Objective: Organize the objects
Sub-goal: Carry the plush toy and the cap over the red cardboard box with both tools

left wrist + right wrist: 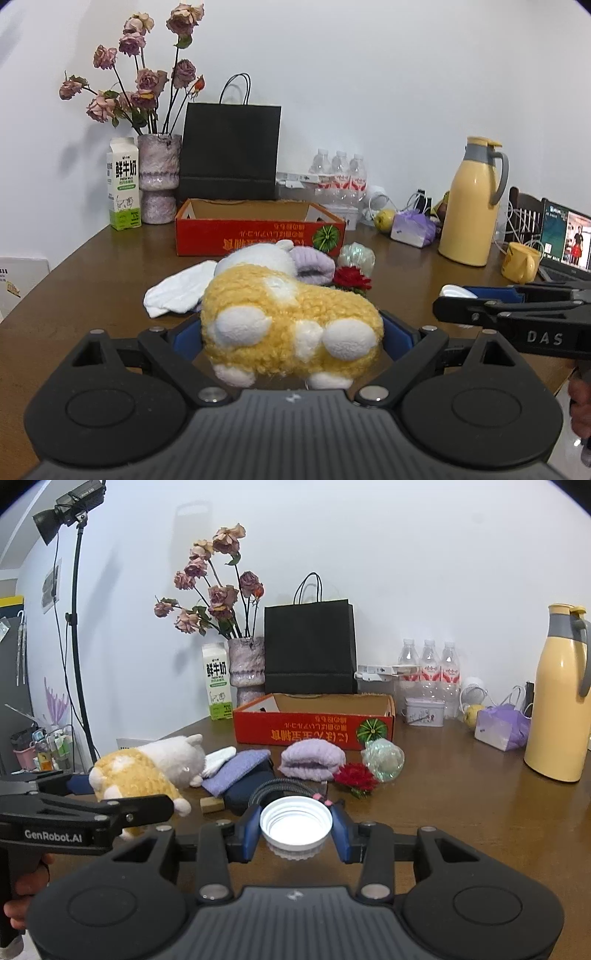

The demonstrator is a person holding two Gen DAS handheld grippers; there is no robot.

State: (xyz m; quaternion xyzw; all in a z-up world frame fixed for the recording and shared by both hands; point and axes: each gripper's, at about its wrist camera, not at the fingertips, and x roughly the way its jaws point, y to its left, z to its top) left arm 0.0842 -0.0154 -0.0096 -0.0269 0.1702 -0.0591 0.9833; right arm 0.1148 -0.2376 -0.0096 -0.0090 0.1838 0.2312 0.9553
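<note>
My left gripper point(291, 336) is shut on a yellow and white plush toy point(291, 325), held just above the brown table point(92, 273). The toy also shows in the right wrist view point(147, 771) with the left gripper point(122, 794) around it. My right gripper point(295, 830) is shut on a white plastic lid point(295, 821); it shows at the right of the left wrist view point(458, 295). An open red cardboard box point(314, 727) stands behind. In front of it lie a folded lilac cloth point(312, 758), a red flower point(356, 777), a clear wrapped ball point(382, 758), a white sock point(177, 291) and a purple cloth point(236, 770).
At the back stand a milk carton point(218, 681), a vase of dried roses point(245, 664), a black paper bag point(310, 646) and water bottles point(430, 672). A yellow thermos point(557, 698), a yellow mug point(521, 262) and a laptop point(569, 240) are at the right. A light stand point(75, 627) is left.
</note>
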